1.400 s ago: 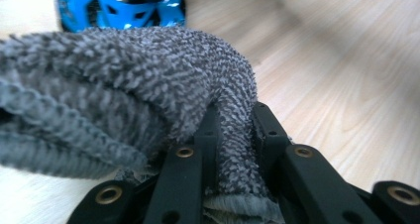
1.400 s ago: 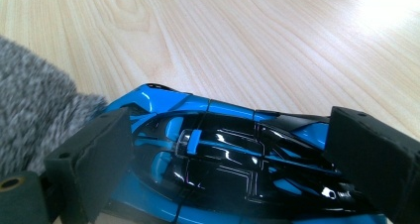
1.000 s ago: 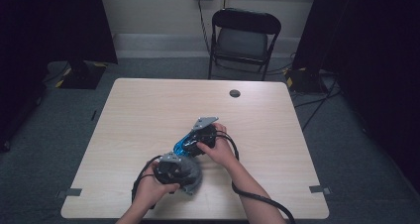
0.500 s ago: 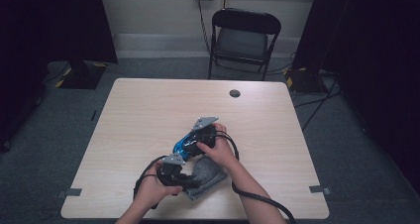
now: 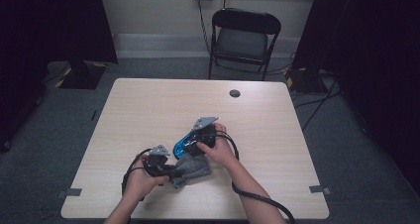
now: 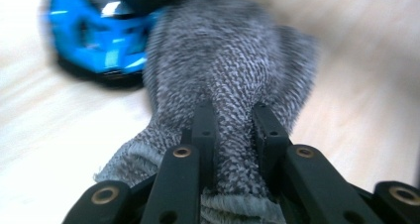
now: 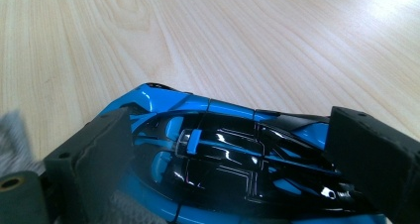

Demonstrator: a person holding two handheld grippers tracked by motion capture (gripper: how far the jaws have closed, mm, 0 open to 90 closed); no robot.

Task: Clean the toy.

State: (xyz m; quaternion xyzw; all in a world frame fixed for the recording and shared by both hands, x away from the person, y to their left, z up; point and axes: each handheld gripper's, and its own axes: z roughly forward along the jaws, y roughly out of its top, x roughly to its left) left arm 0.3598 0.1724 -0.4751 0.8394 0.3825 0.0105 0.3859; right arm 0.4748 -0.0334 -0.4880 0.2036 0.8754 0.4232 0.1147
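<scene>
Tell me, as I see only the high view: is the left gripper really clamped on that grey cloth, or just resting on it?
Observer: Clamped. In the left gripper view, the left gripper has its two black jaws pinching a ridge of the grey knitted cloth.
Operator: And the blue thing under the right hand?
Observer: It is a glossy blue and black toy car; the right gripper holds it, one jaw at each end.
Operator: Do cloth and car touch?
Observer: Yes; in the left gripper view the cloth's far end lies against the car.
</scene>
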